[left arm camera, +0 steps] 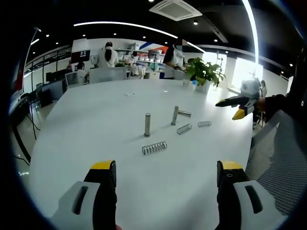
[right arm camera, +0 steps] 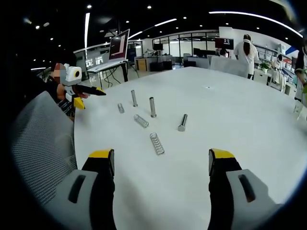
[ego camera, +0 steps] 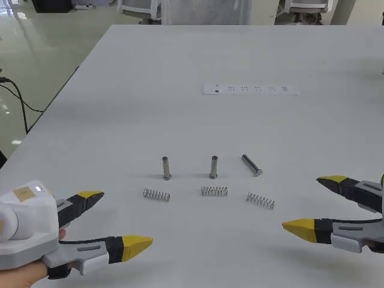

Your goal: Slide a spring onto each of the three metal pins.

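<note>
Nearest, over the near side of the table (ego camera: 180,120), the left gripper (ego camera: 114,219) is held toward the left edge with its jaws spread wide and nothing between them. The right gripper (ego camera: 313,203) is held toward the right edge, jaws likewise apart and empty. Beyond them three springs lie loose on the surface in a row: the left spring (ego camera: 156,195), the middle spring (ego camera: 214,191) and the right spring (ego camera: 260,200). Just behind each is a pin: the left pin (ego camera: 166,168) and middle pin (ego camera: 213,167) stand upright, while the right pin (ego camera: 251,165) lies on its side. Well beyond, toward the far edge, lies a flat white strip (ego camera: 249,89).
</note>
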